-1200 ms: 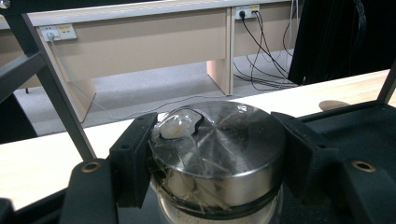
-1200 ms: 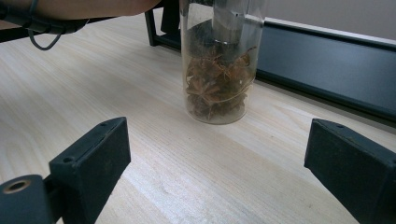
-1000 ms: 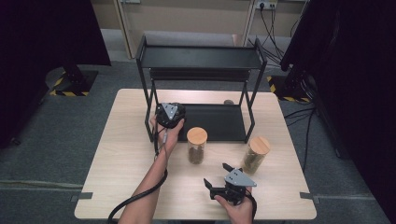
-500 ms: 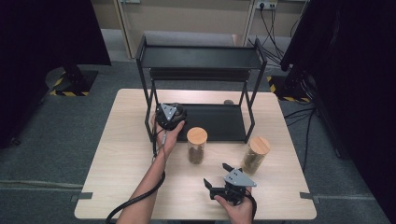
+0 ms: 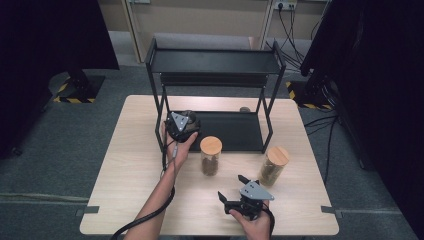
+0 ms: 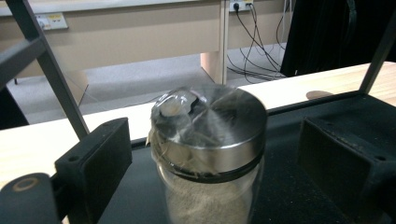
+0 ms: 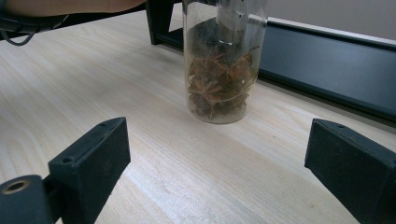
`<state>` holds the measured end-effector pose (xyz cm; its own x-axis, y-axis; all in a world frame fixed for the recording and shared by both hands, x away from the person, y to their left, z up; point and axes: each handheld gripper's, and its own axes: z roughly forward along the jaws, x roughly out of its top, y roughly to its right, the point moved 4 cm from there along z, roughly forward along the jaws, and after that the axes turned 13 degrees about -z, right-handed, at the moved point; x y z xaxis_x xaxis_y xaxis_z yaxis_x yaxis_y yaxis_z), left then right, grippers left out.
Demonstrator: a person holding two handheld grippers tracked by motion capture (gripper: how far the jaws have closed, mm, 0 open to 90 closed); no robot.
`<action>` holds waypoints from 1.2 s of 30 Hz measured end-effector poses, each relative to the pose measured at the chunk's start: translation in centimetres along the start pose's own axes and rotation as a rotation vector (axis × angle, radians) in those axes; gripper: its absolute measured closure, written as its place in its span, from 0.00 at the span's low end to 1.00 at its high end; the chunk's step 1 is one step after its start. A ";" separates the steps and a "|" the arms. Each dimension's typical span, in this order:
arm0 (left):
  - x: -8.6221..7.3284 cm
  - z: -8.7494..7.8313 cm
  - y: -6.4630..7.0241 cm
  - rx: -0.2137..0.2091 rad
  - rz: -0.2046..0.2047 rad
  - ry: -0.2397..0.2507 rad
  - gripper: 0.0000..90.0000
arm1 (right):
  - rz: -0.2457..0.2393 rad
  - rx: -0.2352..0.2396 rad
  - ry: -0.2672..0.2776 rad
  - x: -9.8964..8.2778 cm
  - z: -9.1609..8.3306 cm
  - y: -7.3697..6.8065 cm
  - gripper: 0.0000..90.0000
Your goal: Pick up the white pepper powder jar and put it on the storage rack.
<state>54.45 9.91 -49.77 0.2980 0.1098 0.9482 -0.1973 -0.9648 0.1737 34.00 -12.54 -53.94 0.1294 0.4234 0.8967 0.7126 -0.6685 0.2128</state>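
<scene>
the left gripper [image 5: 182, 126] sits at the left front corner of the black rack [image 5: 215, 59], over its lower shelf [image 5: 235, 131]. its jaws have just been opening and now stand wide, with a steel-lidded jar [image 6: 210, 154] between them, and neither pad presses on the glass. that jar stands upright on the lower shelf, long axis straight up, lid to the ceiling, with some clear film crumpled over the lid and a pale powder inside. just right of it on the table [image 5: 125, 165] is a jar with a wooden lid [image 5: 211, 156], also upright, dark spice inside, in front of the shelf edge. further right a second wooden-lidded jar [image 5: 273, 166] stands upright near the rack's right leg. near the front edge the right gripper [image 5: 239, 196] rests low over the table, jaws spread wide and holding nothing, pointing toward the middle jar.
</scene>
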 end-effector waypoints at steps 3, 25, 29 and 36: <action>0.3 -0.4 0.1 -0.008 -0.010 0.008 0.11 | 0.000 0.000 -0.001 0.0 0.0 0.0 0.07; 1.2 -3.6 0.6 -0.020 0.026 0.037 0.10 | 0.000 -0.002 -0.006 0.0 0.0 -0.1 0.07; 1.1 -4.1 0.5 -0.022 0.018 0.041 0.09 | -0.001 -0.002 -0.007 0.0 0.0 -0.1 0.07; 0.8 -5.1 0.5 -0.037 0.019 0.042 0.09 | 0.000 -0.002 -0.007 0.0 0.0 -0.1 0.07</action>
<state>49.82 10.77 -47.53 0.2542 0.1019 0.9618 -0.2369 -0.9576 0.1641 33.97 -12.46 -53.96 0.1340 0.4279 0.8939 0.7113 -0.6696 0.2139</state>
